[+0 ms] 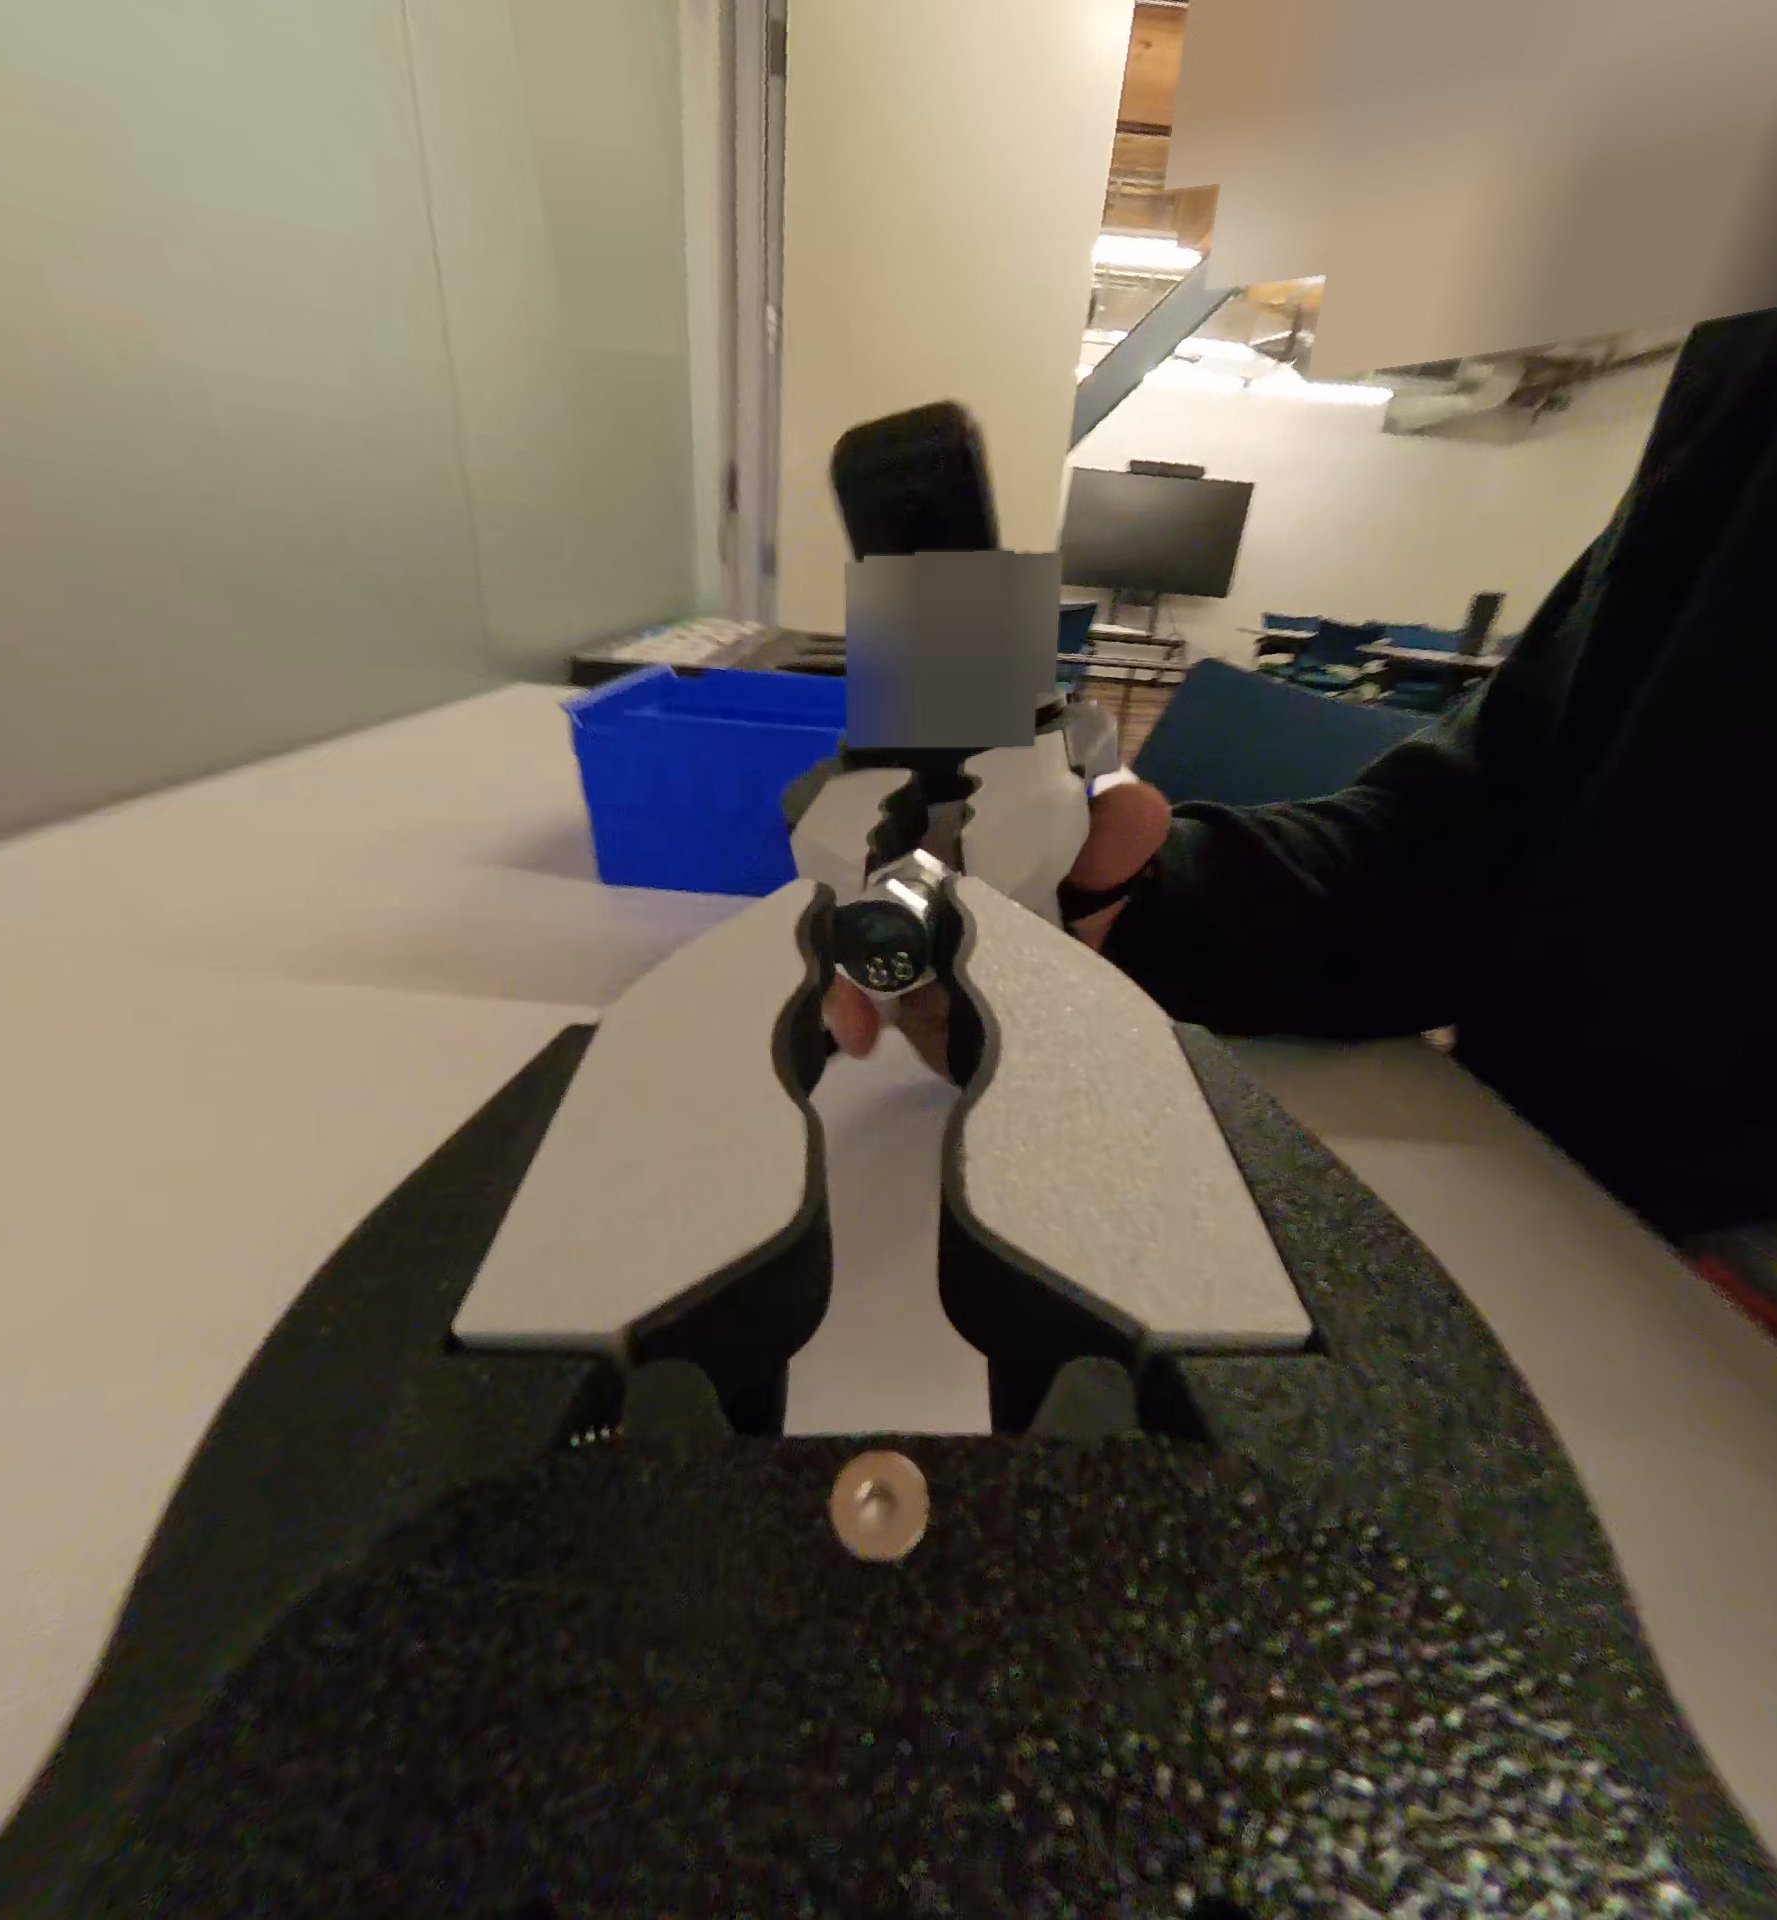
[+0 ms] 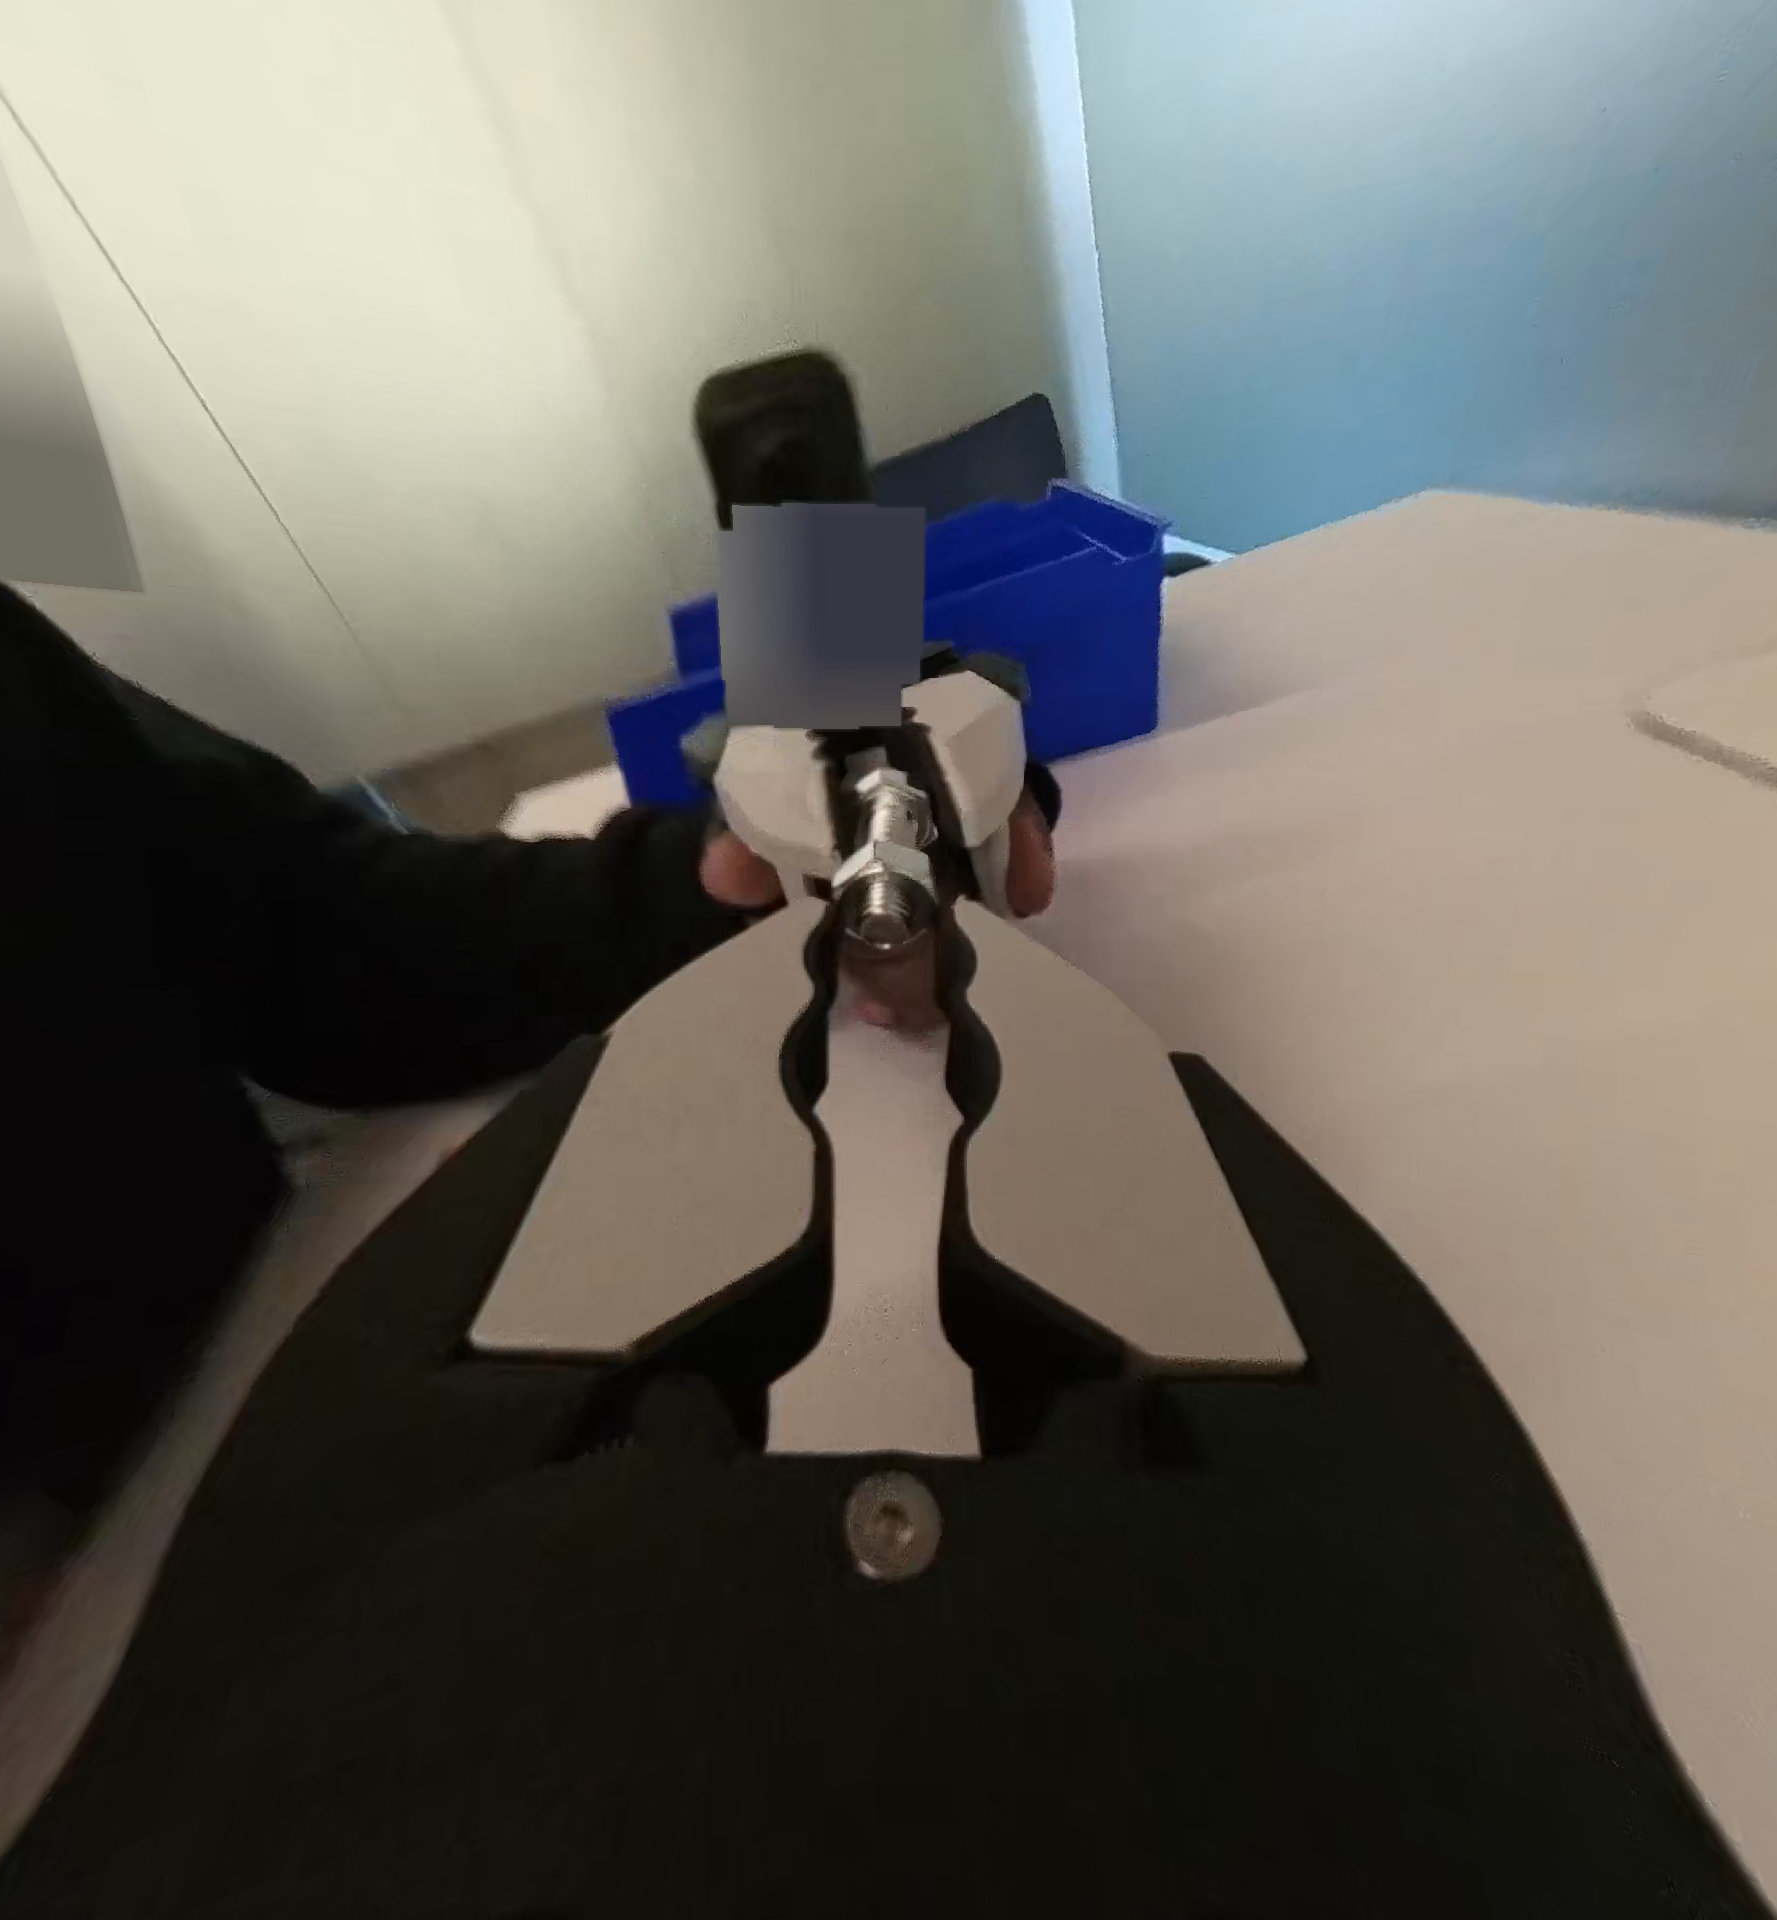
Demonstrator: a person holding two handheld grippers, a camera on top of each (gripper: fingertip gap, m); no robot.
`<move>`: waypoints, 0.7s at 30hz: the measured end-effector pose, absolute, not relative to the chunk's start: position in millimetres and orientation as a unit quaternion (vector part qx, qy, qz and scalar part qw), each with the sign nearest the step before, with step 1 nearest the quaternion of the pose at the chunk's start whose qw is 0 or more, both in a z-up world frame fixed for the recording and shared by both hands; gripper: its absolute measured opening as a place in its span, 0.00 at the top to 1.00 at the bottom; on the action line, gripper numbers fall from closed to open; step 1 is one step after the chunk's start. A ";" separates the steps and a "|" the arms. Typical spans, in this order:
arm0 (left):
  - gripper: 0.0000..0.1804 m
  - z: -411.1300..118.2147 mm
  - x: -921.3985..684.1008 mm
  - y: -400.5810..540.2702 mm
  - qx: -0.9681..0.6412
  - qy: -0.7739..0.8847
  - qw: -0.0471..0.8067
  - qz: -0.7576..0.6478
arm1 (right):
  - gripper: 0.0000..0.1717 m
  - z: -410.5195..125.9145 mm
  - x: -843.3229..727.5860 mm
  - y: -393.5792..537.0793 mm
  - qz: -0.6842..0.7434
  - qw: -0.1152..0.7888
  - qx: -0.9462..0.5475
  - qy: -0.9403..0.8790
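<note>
The left tongs (image 1: pixel 882 940) are seen closed narrowly on the hexagonal head of a steel bolt (image 1: pixel 876 954), with the dark pads pressed against its flats at the centre of the frame. The bolt is held in the air above the pale surface (image 1: pixel 240 987) and points away from the camera, toward the other tool.

In the right wrist view, the right tongs (image 2: pixel 882 930) are likewise set narrow. Their tips flank the threaded end, and the pads appear to be pressed on a nut (image 2: pixel 879 864) just behind it. A second nut (image 2: pixel 889 802) is seen farther along the thread, nearer the left tongs. The bolt is thus spanned between the two tools, tip to tip.

The bolt is judged to be stiff, dense for its size and smooth, so slipping or twisting is more likely than damage. The hexagonal flats of the head and the nuts are judged the best places to grip. The round thread would be a poorer hold.

Beyond the tongs, a hand (image 1: pixel 1123 842) in a black sleeve (image 1: pixel 1486 831) is seen at the right of the left wrist view. A blue bin (image 1: pixel 697 800) stands on the surface behind, left of centre.
</note>
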State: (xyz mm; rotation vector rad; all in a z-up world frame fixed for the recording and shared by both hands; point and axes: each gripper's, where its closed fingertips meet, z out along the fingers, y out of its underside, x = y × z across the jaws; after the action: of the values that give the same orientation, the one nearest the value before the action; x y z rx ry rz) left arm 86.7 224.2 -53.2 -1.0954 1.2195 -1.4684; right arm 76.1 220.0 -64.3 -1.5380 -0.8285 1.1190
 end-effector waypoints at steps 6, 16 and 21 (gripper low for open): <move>0.90 -72.8 89.6 216.8 -0.525 0.449 0.261 -0.674 | 0.90 -79.1 81.7 217.1 0.047 0.662 -0.489 -0.565; 0.90 -62.8 86.9 230.4 -0.473 0.506 0.445 -0.568 | 0.77 -60.9 81.8 229.6 0.506 0.508 -0.634 -0.289; 0.90 -68.3 88.2 228.3 -0.478 0.514 0.430 -0.567 | 0.90 -73.8 74.1 224.3 0.495 0.481 -0.651 -0.317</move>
State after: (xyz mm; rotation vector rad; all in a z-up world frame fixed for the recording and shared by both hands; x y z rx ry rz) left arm 88.2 228.3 -68.3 -1.1936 1.2828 -1.4148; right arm 74.1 224.3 -73.8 -1.5880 -0.7727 1.2069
